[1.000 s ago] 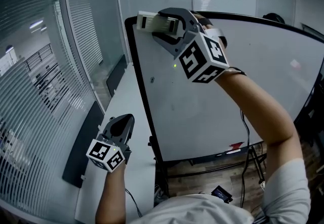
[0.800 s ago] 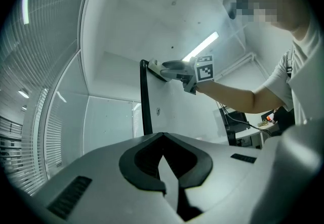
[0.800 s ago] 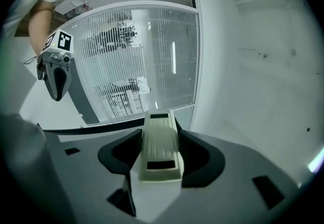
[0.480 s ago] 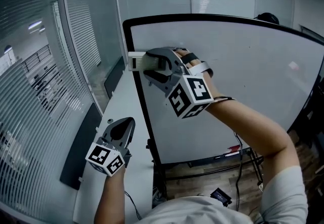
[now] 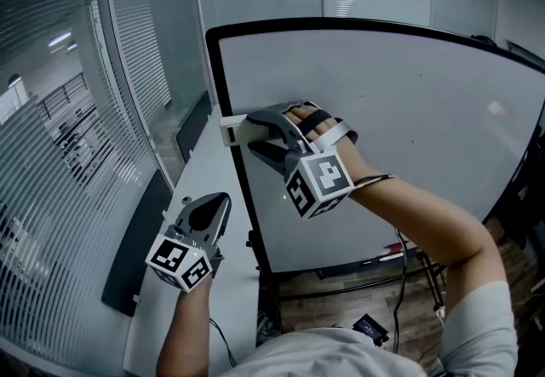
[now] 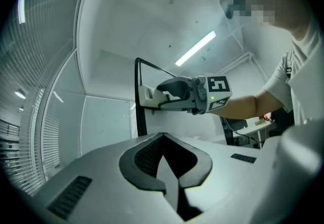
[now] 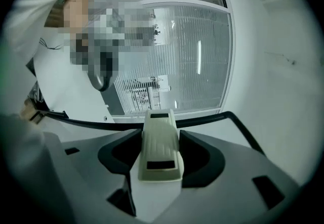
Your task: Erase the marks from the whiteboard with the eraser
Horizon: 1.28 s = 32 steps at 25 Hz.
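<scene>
Eraser (image 5: 232, 129) is clamped by the right gripper (image 5: 254, 134) at the left edge of the whiteboard (image 5: 409, 111); the left gripper (image 5: 211, 203) is closed, empty.

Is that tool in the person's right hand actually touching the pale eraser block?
Touching. The right gripper view shows the right gripper with both jaws pressed against the sides of the eraser, with no gap on either side.

I see the cream, block-shaped eraser (image 5: 233, 130) clamped lengthwise in my right gripper (image 5: 257, 137), held level at the left edge of the upright black-framed whiteboard (image 5: 409, 111), its free end jutting past the frame, the board's face showing only faint specks
</scene>
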Each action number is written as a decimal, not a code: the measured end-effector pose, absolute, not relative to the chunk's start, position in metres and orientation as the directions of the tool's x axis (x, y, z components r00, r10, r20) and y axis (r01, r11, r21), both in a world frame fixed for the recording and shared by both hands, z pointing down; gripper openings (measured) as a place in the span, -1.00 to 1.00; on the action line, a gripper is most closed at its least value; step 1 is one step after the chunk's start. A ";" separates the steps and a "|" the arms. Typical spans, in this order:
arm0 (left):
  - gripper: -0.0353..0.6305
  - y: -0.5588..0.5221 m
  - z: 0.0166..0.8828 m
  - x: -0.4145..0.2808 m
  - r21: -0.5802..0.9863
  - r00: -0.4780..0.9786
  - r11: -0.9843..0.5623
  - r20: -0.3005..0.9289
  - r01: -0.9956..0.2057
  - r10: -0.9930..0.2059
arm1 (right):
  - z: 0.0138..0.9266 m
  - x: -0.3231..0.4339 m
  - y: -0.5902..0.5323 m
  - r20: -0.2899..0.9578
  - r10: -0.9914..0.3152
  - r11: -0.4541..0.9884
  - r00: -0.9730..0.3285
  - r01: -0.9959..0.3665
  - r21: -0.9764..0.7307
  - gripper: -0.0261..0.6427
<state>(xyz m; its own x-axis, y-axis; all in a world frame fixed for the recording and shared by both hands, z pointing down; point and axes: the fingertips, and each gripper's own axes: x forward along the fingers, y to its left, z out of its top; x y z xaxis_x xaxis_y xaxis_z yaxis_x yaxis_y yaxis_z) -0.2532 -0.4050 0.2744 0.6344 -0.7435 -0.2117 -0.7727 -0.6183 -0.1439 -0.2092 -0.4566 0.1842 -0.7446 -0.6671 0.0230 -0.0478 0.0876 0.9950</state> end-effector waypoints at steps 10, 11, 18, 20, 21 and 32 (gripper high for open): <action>-0.88 -0.407 0.271 -0.249 -0.157 0.643 -0.624 -0.209 -0.766 -0.737 | 0.054 -0.203 -0.457 -0.182 -0.664 -0.011 -0.726 -0.233 0.972 -0.20; -0.88 -0.408 0.272 -0.250 -0.158 0.642 -0.623 -0.208 -0.766 -0.738 | 0.043 -0.201 -0.457 -0.204 -0.661 -0.012 -0.722 -0.262 0.965 -0.20; -0.88 -0.408 0.271 -0.255 -0.138 0.629 -0.614 -0.216 -0.777 -0.747 | 0.039 -0.198 -0.453 -0.249 -0.656 -0.017 -0.713 -0.316 0.949 -0.20; -0.88 -0.409 0.271 -0.257 -0.137 0.628 -0.614 -0.215 -0.777 -0.748 | 0.047 -0.199 -0.453 -0.231 -0.659 -0.002 -0.715 -0.306 0.952 -0.20; -0.88 -0.409 0.272 -0.258 -0.138 0.628 -0.614 -0.214 -0.777 -0.748 | 0.053 -0.199 -0.453 -0.220 -0.662 0.006 -0.717 -0.298 0.955 -0.20; -0.88 -0.413 0.289 -0.254 -0.103 0.636 -0.630 -0.202 -0.770 -0.745 | 0.139 -0.180 -0.457 -0.101 -0.711 0.062 -0.695 -0.206 0.977 -0.20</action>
<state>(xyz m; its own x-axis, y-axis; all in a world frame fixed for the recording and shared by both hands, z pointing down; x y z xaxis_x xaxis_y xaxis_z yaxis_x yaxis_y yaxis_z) -0.2537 -0.4131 0.2886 0.6359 -0.7448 -0.2021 -0.7701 -0.6296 -0.1027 -0.1800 -0.4574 0.1386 -0.6953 -0.7115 -0.1014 -0.2062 0.0623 0.9765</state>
